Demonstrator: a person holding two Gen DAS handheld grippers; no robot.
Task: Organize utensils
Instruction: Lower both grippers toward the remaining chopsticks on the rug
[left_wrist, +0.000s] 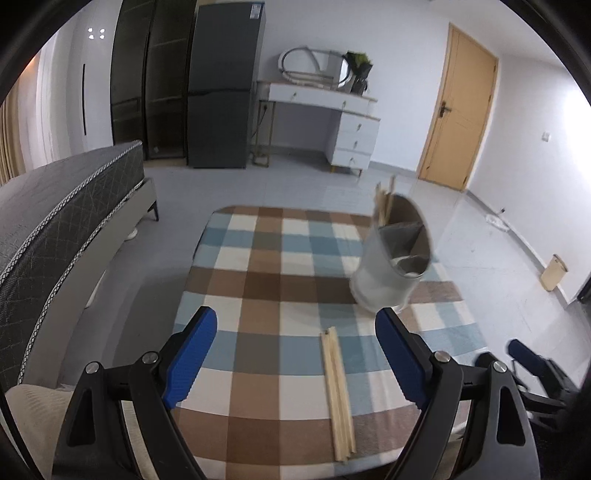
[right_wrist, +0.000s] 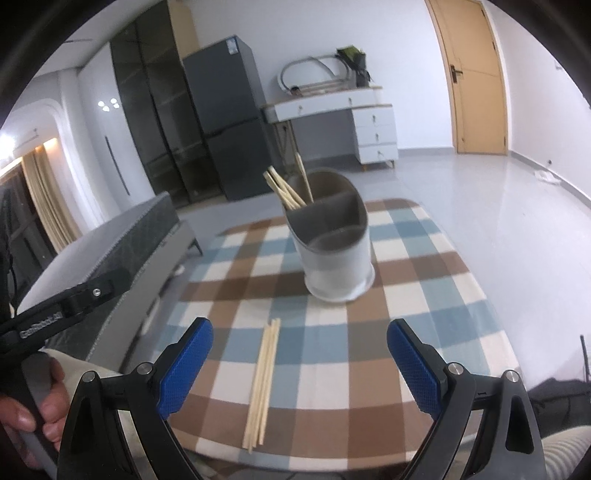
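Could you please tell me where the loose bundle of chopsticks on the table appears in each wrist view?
Left wrist: loose chopsticks lie low, right of centre, between the open fingers.
Right wrist: the bundle lies low, left of centre.
Shared landmark: the utensil holder, beyond the bundle.

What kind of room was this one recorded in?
Probably a studio flat or bedroom with a kitchen corner: a bed stands left of the checked-cloth table, with a dark fridge and a white dressing table with a mirror against the far wall.
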